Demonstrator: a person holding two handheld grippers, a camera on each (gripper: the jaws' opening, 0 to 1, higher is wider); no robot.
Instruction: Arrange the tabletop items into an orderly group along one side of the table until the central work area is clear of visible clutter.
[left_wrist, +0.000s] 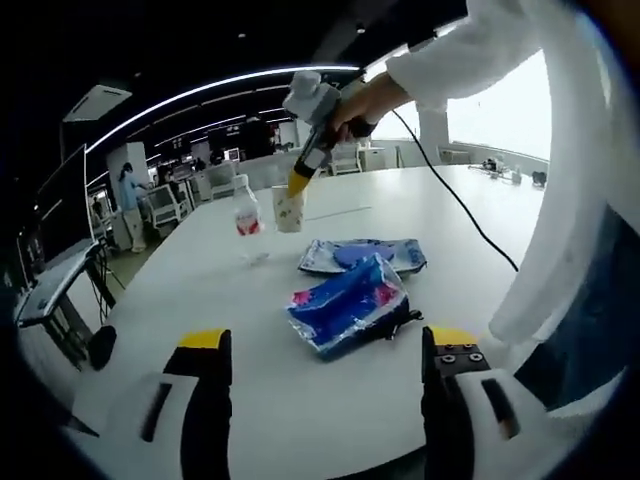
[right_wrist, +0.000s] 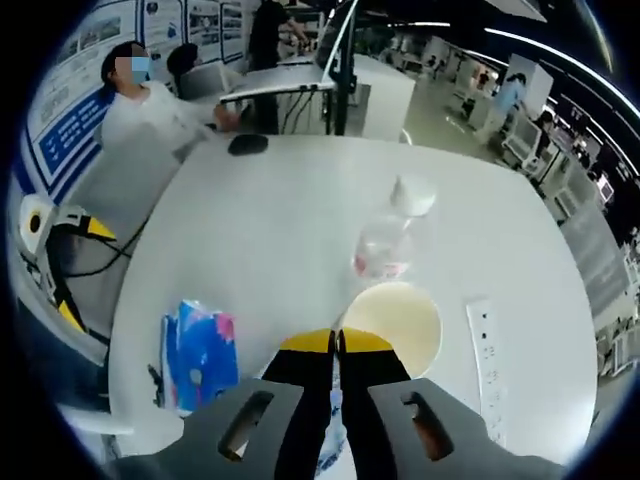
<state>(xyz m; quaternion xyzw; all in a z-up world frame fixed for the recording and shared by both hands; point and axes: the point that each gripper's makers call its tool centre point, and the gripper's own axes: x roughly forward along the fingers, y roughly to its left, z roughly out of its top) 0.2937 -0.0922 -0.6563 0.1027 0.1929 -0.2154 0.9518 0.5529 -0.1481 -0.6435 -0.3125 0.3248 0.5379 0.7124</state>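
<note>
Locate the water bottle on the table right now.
In the left gripper view, the water bottle stands far across the white table, immediately left of the paper cup.

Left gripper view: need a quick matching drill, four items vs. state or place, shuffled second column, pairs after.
Things:
1. paper cup
2. water bottle
3. blue tissue pack
4. left gripper

States:
A. lying flat on the white table
B. open, holding nothing
C. pinched at the rim by the right gripper
D. upright, red label

Pairs: 1-C, 2-D, 3-A, 4-B
</note>
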